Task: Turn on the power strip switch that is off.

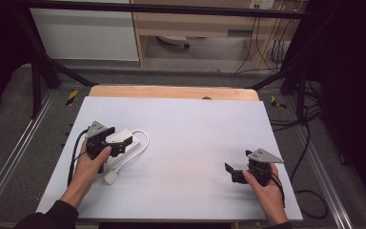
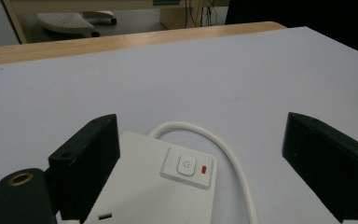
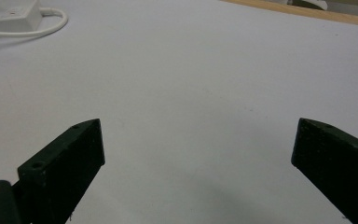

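Note:
A white power strip (image 1: 125,137) lies on the left part of the white table sheet (image 1: 195,129), its white cable (image 1: 144,140) looping round to a plug (image 1: 111,177) near the person's left hand. My left gripper (image 1: 123,145) stands open around the strip's end. In the left gripper view the strip (image 2: 158,191) lies between the wide jaws of that gripper (image 2: 203,121), close against the left one and well apart from the right one; its switch (image 2: 186,165) and a red light (image 2: 205,169) face up. My right gripper (image 1: 237,162) rests open at the right, with nothing between its jaws (image 3: 199,125).
A wooden table edge (image 1: 171,91) runs along the far side of the sheet. Black frame bars and floor cables (image 1: 310,143) surround the table. Bare sheet lies between the two hands. The strip (image 3: 9,16) appears far off in the right gripper view.

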Tool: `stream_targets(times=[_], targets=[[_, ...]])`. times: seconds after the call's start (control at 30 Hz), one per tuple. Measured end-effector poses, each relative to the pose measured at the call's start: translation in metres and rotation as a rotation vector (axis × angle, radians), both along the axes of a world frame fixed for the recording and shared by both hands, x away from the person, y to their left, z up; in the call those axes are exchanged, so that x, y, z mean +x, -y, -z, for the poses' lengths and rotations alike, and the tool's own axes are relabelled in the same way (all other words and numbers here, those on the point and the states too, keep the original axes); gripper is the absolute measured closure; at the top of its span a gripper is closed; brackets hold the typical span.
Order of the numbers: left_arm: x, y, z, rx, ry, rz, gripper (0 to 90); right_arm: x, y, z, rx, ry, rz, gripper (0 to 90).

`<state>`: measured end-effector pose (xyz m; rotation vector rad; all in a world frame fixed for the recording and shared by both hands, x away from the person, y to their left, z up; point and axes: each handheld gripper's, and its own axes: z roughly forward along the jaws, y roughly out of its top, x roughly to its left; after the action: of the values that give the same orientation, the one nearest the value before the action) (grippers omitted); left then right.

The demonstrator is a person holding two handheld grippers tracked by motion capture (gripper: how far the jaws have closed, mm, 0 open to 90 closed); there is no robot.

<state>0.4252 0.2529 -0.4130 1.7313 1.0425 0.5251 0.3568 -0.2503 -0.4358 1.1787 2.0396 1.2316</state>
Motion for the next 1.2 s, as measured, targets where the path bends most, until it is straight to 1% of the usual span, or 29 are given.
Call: stream_targets(times=[0.17,0.47,0.6,0.73,0.83,0.9,1.1,1.2], targets=[[-0.001,-0.002,-0.002,-0.014,0.011,-0.01,11.2,0.0,0.0,0.0,-0.001,0.002,0.0,2.9],[-0.005,-0.002,-0.004,-0.016,0.032,-0.003,10.5,0.0,0.0,0.0,-0.004,0.002,-0.001,2.9],[-0.008,-0.002,-0.005,-0.022,0.035,-0.001,10.5,0.0,0.0,0.0,-0.003,0.001,0.0,2.9],[-0.011,-0.003,-0.005,-0.03,0.031,0.006,10.4,0.0,0.0,0.001,-0.002,0.0,0.001,2.9],[-0.014,-0.003,-0.006,-0.027,0.025,0.014,9.6,0.001,0.001,0.001,-0.002,0.001,0.002,2.9],[-0.016,-0.004,-0.007,-0.034,0.024,0.014,9.6,0.001,0.001,0.001,0.0,0.0,0.003,2.8],[-0.02,-0.007,-0.009,-0.046,0.034,0.021,9.0,0.001,0.001,0.001,0.001,0.001,0.004,2.8],[-0.023,-0.009,-0.011,-0.038,0.039,0.025,9.0,0.001,0.002,0.001,-0.001,0.001,0.005,2.8]])
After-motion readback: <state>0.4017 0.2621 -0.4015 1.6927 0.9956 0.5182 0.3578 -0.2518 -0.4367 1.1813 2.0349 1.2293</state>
